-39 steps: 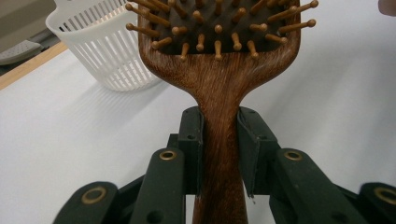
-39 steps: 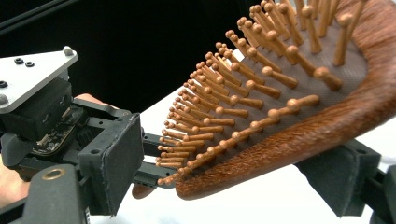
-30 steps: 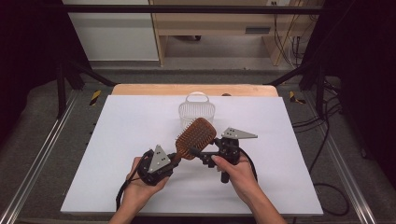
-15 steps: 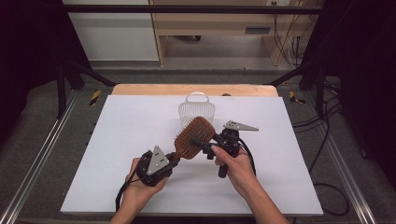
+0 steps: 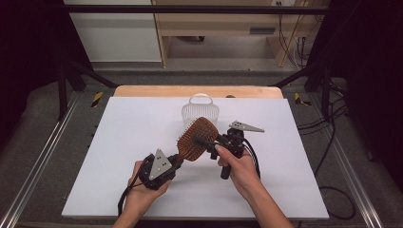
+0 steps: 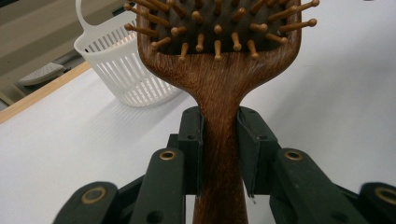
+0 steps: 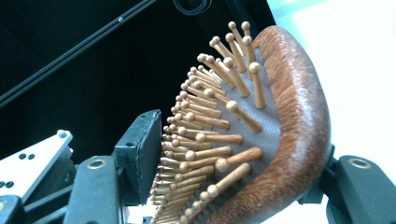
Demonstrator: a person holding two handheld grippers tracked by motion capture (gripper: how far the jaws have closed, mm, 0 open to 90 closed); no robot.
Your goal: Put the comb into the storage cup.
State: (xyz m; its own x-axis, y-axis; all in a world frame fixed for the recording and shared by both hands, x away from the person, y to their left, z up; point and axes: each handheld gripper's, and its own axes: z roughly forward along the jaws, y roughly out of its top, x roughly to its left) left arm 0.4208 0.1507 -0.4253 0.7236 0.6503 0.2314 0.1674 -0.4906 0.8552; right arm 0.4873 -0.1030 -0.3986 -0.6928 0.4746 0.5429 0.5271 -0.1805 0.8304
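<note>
The wooden paddle hairbrush (image 5: 197,139) is held above the white table (image 5: 119,142), on the near side of the white slotted basket (image 5: 200,113) and not touching it.

**Gripper states**
- Left gripper (image 6: 219,144): jaws pressed together on the brush handle just below the head; both pads bear on the wood.
- Right gripper (image 7: 224,163): jaws spread around the far end of the head, one facing the bristle pins (image 7: 205,135), the other behind the wooden back. They have just been closing, with the head between them. Whether the pads already bear on the brush cannot be told.

**Risks from this position**
1. Pin damage. The bristle-side jaw would probably meet the ball tips before any firm surface. Continued closing may bend the pins or press them into the cushion (image 7: 271,121).
2. Slip. A clamp on compliant pins and a curved back is probably unstable; the head may squirt out toward the basket.
3. Premature handover. If the left gripper lets go before the right one is secure, the brush is likely to pivot and fall onto the table short of the basket.
4. Opposing loads. With both grippers clamped, any relative hand movement would twist the brush at its narrow neck.
5. Basket upset. The basket looks light; a swinging brush head could tip or push it.
</note>
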